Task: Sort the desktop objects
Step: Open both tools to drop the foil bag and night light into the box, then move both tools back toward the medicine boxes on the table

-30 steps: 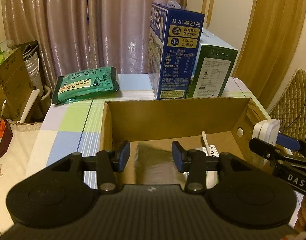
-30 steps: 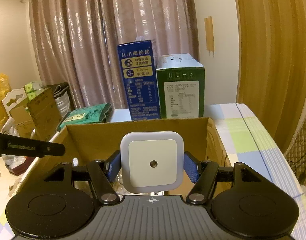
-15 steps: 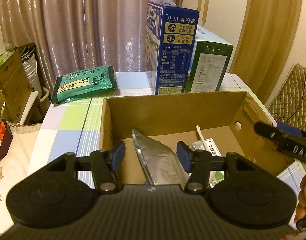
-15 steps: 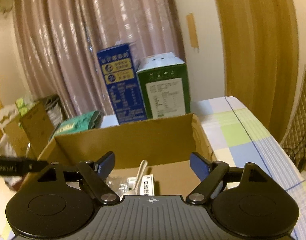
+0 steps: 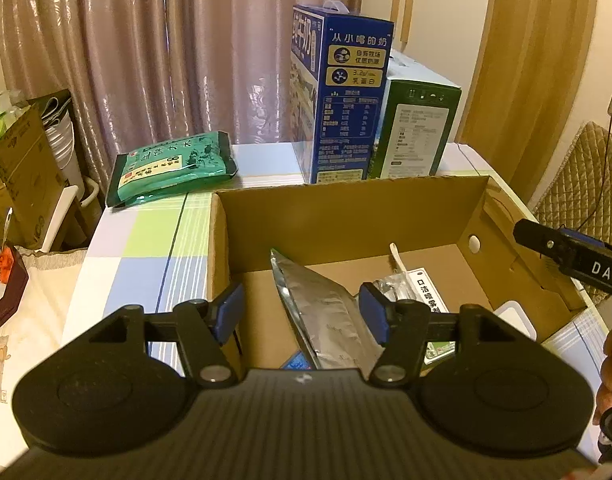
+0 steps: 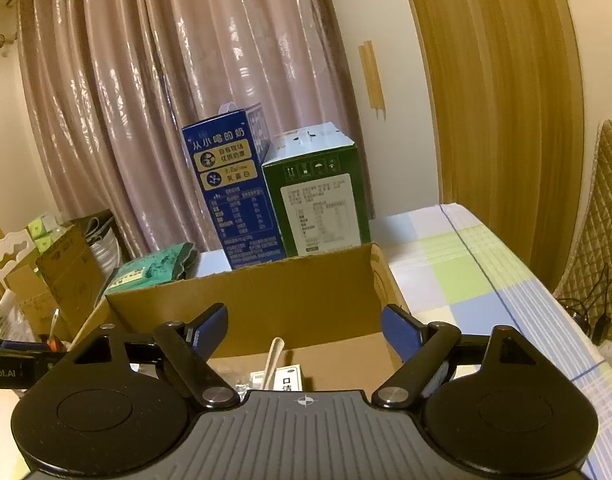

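Checked tablecloth (image 5: 154, 240) bears a cardboard box (image 5: 345, 216) before pink curtains (image 5: 146, 60).

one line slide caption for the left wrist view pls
Open left gripper above a cardboard box holding a silver foil pouch.

2 wrist views face curtains, close above shared cardboard box (image 5: 345, 216).

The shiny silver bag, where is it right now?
In the left wrist view the silver bag stands tilted inside the cardboard box, near its left side, between the open fingers of the left hand-held gripper.
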A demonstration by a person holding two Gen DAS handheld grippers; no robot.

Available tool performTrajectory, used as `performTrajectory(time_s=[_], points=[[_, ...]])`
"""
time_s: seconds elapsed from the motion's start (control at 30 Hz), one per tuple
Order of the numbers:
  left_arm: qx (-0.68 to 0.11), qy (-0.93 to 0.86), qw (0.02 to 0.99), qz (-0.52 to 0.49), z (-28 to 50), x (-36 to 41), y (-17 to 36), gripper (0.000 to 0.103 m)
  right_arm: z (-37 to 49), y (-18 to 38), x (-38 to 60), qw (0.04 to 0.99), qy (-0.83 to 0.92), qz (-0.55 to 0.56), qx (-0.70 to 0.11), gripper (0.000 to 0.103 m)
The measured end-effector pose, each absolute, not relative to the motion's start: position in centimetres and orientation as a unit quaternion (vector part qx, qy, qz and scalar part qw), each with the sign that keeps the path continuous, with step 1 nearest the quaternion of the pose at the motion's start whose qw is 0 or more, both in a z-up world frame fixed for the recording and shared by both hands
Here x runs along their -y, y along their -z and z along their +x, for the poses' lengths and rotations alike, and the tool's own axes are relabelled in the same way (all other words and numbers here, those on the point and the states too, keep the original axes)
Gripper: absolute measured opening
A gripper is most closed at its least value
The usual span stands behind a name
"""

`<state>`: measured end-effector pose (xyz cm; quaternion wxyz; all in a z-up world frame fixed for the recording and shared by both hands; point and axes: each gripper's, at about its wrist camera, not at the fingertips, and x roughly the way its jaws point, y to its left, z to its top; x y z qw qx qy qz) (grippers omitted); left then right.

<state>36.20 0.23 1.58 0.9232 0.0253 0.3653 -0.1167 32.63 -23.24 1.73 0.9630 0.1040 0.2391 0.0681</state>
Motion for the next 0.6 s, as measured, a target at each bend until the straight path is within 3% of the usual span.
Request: performTrajectory(time_s=[0.6], points=[[-0.379,0.127,0.917,0.019,31.9,-0.1,-0.8,0.061,29.6,-1.7,22.9,0.961,-0.083,0.074,-0.253,0.089]])
